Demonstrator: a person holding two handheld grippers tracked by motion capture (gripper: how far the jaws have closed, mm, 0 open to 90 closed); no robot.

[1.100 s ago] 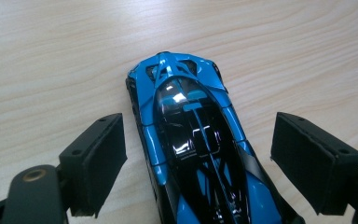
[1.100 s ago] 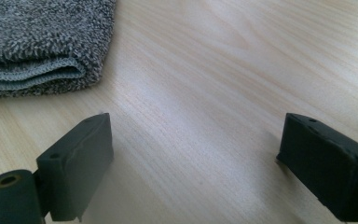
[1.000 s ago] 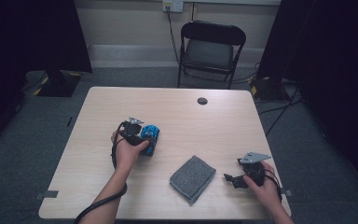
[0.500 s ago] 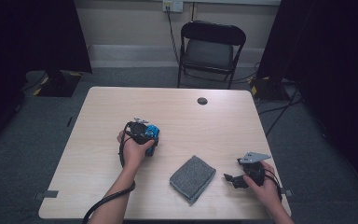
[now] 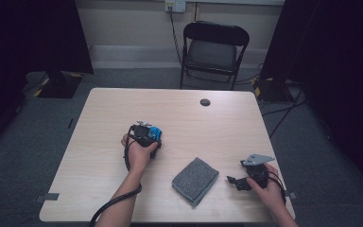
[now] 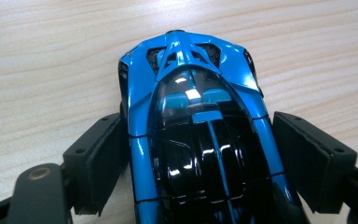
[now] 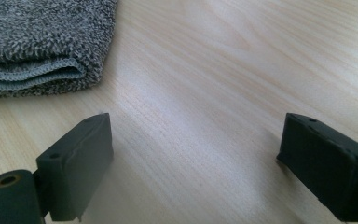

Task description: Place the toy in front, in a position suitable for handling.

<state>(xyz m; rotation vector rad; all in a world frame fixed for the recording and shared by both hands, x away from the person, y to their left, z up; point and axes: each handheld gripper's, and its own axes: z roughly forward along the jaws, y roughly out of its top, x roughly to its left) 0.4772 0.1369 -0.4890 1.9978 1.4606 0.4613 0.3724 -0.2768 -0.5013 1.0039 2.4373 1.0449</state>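
Table (image 5: 99, 142): pale wood grain, square-cornered, with a small dark round disc (image 5: 205, 102) set near the far edge. Beyond the far edge, on grey floor: black folding chair (image 5: 215, 47), facing the table.

Cloth (image 5: 194, 180): grey, folded, lying flat near the front edge, between the two hands and closer to the right one. In the right gripper view, seen as a folded terry edge (image 7: 42, 42) at upper left, apart from the jaws.

Left gripper (image 5: 144, 137): held left of table centre, jaws set either side of the car. Jaws just been closing; in the left gripper view the left pad sits against or just beside the car's flank, the right pad stands off with a visible gap. Not pressing from both sides; stance wide.

Right gripper (image 5: 234, 182): low over the table near the front right corner, pointing toward the cloth. Jaws spread wide over bare wood, nothing between them.

Car (image 6: 196, 130): blue and black toy, glossy, resting on the table between the left jaws, lengthwise along them.
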